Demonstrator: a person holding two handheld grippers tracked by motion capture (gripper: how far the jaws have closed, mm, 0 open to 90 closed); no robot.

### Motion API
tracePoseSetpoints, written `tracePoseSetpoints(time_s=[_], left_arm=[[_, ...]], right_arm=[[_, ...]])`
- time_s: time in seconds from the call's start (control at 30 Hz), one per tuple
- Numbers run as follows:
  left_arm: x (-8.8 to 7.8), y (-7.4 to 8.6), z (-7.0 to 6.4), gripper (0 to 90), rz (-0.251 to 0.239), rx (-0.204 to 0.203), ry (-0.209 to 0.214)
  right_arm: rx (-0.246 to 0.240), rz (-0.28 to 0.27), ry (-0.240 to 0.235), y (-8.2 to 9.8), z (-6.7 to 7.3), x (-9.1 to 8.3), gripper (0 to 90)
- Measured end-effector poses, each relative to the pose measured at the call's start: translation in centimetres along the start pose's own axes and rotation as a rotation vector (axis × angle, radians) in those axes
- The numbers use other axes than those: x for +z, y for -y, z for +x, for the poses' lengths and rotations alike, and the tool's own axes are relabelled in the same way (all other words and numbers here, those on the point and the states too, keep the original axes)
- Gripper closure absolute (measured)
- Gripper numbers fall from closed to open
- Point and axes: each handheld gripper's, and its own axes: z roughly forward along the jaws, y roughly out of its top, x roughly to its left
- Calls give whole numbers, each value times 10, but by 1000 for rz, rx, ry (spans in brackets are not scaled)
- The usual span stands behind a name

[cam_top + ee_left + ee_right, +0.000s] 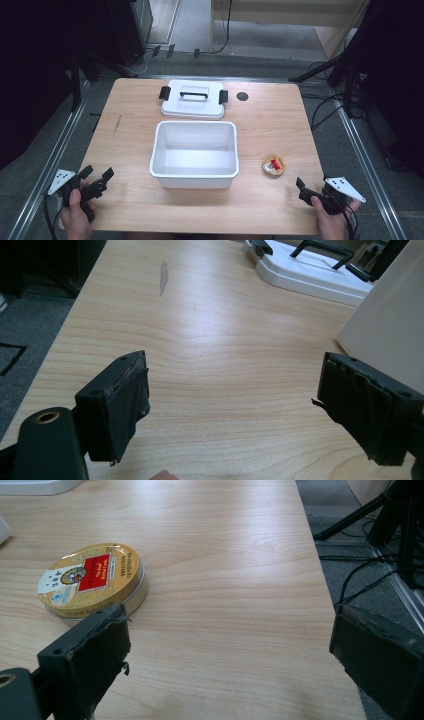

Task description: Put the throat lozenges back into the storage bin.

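The right gripper (306,188), fingers wide apart, waits at 5 o'clock of the tin (93,585), ready to grasp; left gripper (97,176) fingers also apart.

Black two-jaw tools (95,181) with grey triangular plates (61,181), trailing cables.

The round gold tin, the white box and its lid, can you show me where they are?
Round gold tin (92,582), right gripper view, on its red label.
White box (194,177), high view, on its front wall.
Lid (192,107), high view, on its flat white top.
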Motion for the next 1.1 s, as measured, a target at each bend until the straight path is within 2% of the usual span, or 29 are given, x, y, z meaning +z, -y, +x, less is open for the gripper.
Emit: tracePoseSetpoints(time_s=[0.13, 0.33, 0.5, 0.83, 1.1], left_arm=[[0, 0, 0, 138, 0, -1, -1], [0, 0, 0, 138, 0, -1, 2], [0, 0, -1, 138, -3, 0, 3], [0, 0, 0, 139, 1, 0, 7], [0, 0, 0, 139, 3, 1, 11]], right_arm=[[16, 10, -2, 0, -1, 0, 30], [-1, 41, 8, -1, 0, 3, 30], [-39, 117, 44, -3, 3, 8, 30], [-120, 235, 4, -21, 19, 10, 30], [-223, 387, -27, -51, 33, 12, 30]])
